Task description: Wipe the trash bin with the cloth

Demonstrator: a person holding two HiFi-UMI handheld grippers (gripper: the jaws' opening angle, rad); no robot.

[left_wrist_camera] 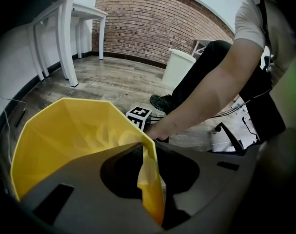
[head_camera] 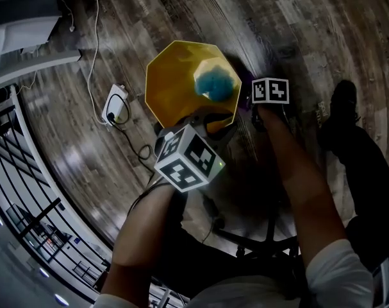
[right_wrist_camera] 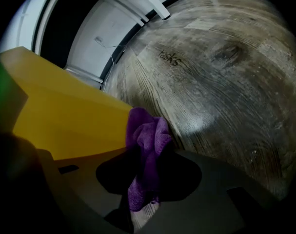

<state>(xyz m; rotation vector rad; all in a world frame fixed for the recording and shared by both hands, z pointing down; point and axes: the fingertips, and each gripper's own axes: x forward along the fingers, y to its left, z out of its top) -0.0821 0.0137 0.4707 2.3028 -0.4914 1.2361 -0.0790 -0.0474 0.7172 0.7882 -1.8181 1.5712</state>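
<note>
A wooden floor [head_camera: 309, 31] is seen, open beyond the yellow trash bin [head_camera: 175, 88]. Its near rim is clamped by the left gripper [left_wrist_camera: 150, 179]. The purple cloth [right_wrist_camera: 148, 130] is pinched by the right gripper [right_wrist_camera: 143, 189] just beside the bin's outer wall.

Layout on the floor [head_camera: 309, 31]. The trash bin [head_camera: 175, 82] stands at centre, with a rounded object [head_camera: 216, 82] inside it, toward its right wall. The left gripper [left_wrist_camera: 150, 179] sits at the bin's near rim, with the wall clamped between its jaws. The right gripper [right_wrist_camera: 145, 189] lies right of the bin, outside it, its jaws closed on the cloth [right_wrist_camera: 147, 140], which is just beside the outer wall. A plug block [head_camera: 115, 104] lies left of the bin, and a shoe [head_camera: 343, 101] stands well apart to the right.
</note>
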